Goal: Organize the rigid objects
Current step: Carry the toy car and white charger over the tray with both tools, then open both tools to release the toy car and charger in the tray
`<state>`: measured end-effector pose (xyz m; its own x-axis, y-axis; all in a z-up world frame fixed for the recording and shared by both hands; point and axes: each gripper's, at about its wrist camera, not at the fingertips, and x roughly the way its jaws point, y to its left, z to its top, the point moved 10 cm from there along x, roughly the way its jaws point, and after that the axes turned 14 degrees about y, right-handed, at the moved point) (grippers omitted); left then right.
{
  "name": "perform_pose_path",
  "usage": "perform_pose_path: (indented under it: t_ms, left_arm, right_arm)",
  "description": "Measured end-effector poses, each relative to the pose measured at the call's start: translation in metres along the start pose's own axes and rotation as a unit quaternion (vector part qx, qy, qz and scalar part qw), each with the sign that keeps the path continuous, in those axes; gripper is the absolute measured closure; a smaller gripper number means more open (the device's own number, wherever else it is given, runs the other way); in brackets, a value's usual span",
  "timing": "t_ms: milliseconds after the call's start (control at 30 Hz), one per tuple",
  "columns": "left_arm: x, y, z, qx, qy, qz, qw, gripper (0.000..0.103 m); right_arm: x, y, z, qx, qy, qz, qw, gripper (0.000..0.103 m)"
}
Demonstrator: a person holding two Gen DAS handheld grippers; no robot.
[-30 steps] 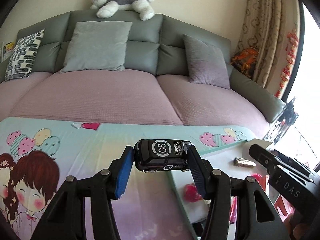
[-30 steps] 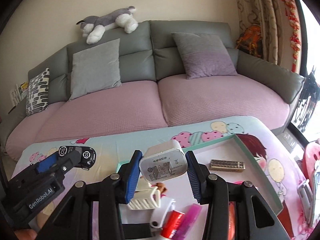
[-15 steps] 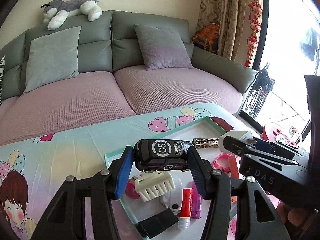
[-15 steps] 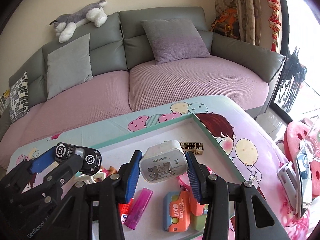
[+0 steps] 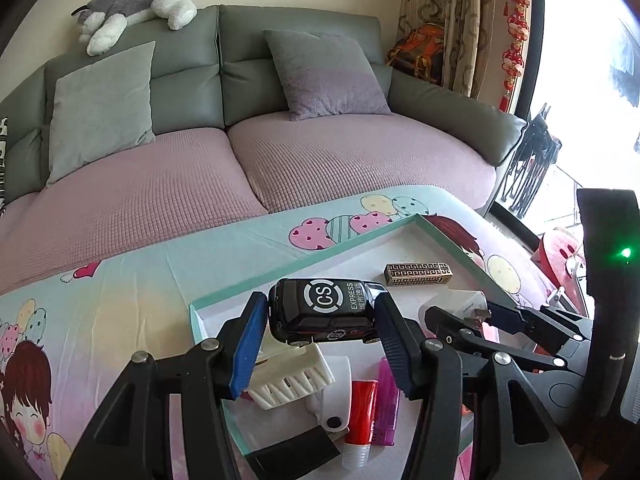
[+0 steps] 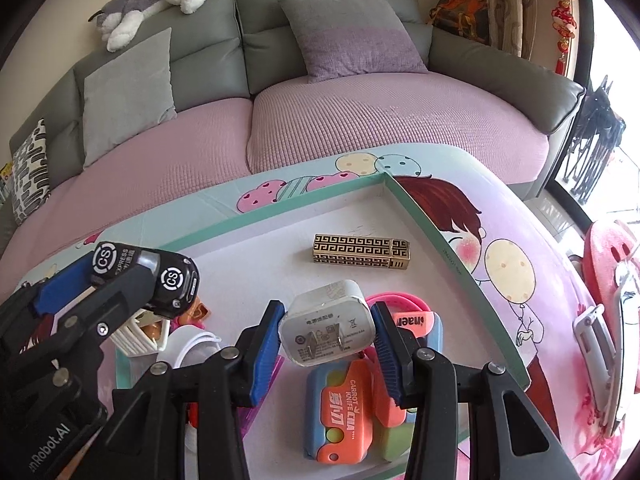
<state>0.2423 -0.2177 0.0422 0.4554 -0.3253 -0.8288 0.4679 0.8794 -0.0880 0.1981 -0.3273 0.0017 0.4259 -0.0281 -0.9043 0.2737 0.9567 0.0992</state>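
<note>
Our left gripper point(image 5: 322, 334) grips a black toy car with a white CS logo point(image 5: 325, 312), held above the shallow green-rimmed white tray point(image 5: 452, 240). Our right gripper point(image 6: 329, 338) clamps a white plastic plug charger point(image 6: 328, 328), apparently clear of the tray floor, near a gold patterned rectangular lighter point(image 6: 361, 251).

The lighter point(image 6: 361, 251) lies in the tray point(image 6: 448, 256), before the sofa point(image 6: 360, 128).

The black toy car point(image 5: 324, 312) reads "CS EXPRESS" on its roof. The orange folding knife point(image 6: 340, 412) reads "CARROT KNIFE". The left gripper point(image 6: 120, 280) body shows "nRobot.AI".
</note>
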Motion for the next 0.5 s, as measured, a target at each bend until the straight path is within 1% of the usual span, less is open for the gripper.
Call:
perform_pose_path:
  t_ms: [233, 400, 433, 467, 500]
  left_arm:
    - [0.014, -0.018, 0.003, -0.011, 0.025, -0.021, 0.9994, 0.046]
    - [0.018, -0.020, 0.001, -0.030, 0.040, -0.018, 0.9986, 0.046]
    - [0.017, -0.021, 0.000, -0.034, 0.043, -0.018, 0.9983, 0.044]
    - [0.017, -0.020, -0.002, -0.039, 0.047, -0.017, 0.9980, 0.038]
    - [0.016, -0.019, -0.003, -0.044, 0.049, -0.014, 0.9977, 0.035]
  right_arm:
    - [0.001, -0.005, -0.002, -0.002, 0.007, 0.004, 1.000, 0.055]
    - [0.003, -0.008, -0.003, 0.005, 0.014, 0.022, 1.000, 0.055]
    - [0.004, -0.008, -0.003, 0.006, 0.015, 0.024, 1.000, 0.055]
    - [0.003, -0.009, -0.003, 0.005, 0.015, 0.024, 1.000, 0.055]
    - [0.004, -0.010, -0.003, 0.005, 0.016, 0.023, 1.000, 0.055]
